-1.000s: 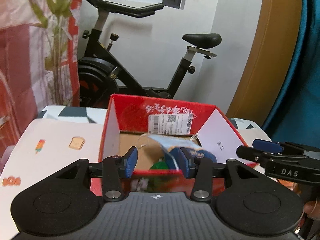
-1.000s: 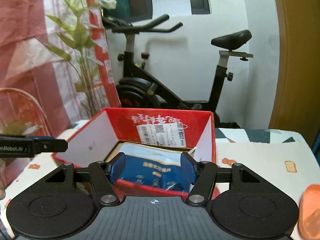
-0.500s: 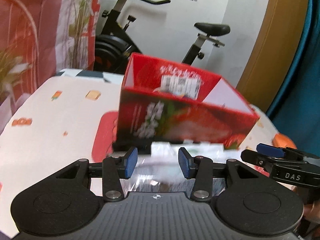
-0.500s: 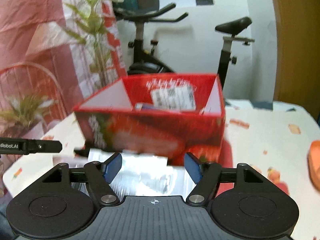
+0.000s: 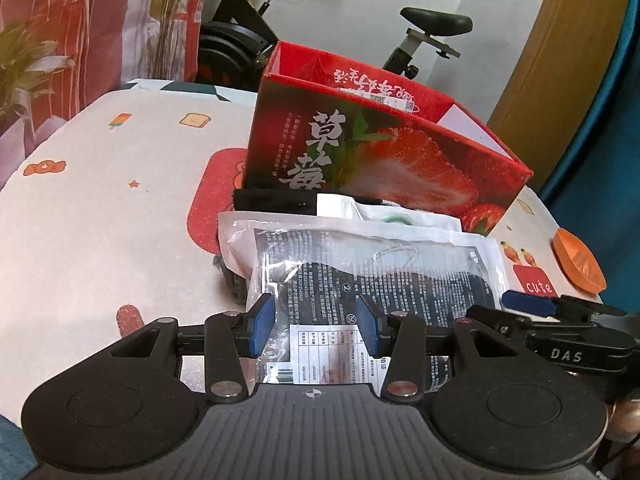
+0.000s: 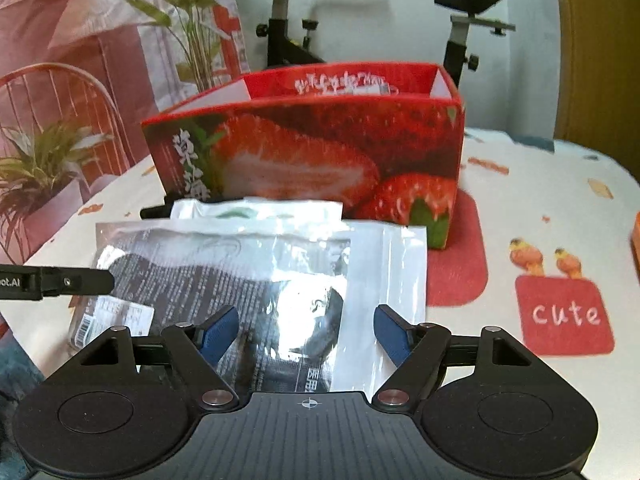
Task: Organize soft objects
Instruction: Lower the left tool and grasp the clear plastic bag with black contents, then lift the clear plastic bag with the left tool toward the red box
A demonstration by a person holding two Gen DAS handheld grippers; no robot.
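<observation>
Now both grippers hang over the clear mask packet at frame centre before the red box, left gripper part-open and empty, right gripper opening, empty; next likely: pinch, lift.

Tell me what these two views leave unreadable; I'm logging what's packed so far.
- Strawberry box contents: the near wall hides them in both views.
- Pack against the box: the clear mask packet overlaps it.
- Packet's near edge: each hand-held gripper's body covers it.
- Orange dish: cut off by the frame edge in the right wrist view.
</observation>
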